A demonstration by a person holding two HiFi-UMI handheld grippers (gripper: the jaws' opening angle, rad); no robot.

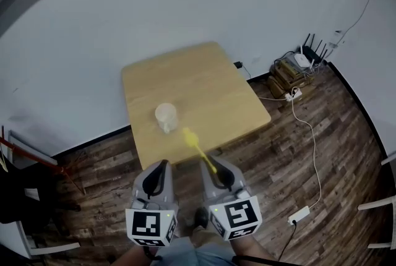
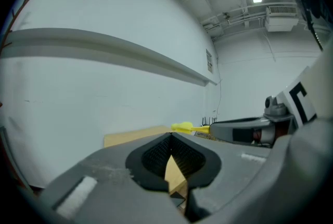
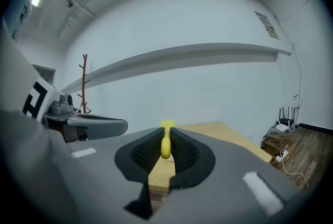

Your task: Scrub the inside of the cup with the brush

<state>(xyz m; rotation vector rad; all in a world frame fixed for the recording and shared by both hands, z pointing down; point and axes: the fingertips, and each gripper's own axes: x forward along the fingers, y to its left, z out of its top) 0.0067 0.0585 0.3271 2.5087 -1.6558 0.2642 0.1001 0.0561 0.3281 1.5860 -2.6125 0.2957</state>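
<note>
Brush [image 3: 165,147] clamped in right tongs [image 3: 166,133]; left tongs [image 2: 170,137] closed, empty.

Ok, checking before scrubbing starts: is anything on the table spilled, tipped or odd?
Nothing stands out. The cup stands upright on the table with no spill around it, and the yellow brush is clamped in the right hand-held gripper.

Left tool [image 1: 164,164] and right tool [image 1: 215,167] are grey, black-padded; their cubes [image 1: 151,227] bear black-and-white square markers.
</note>
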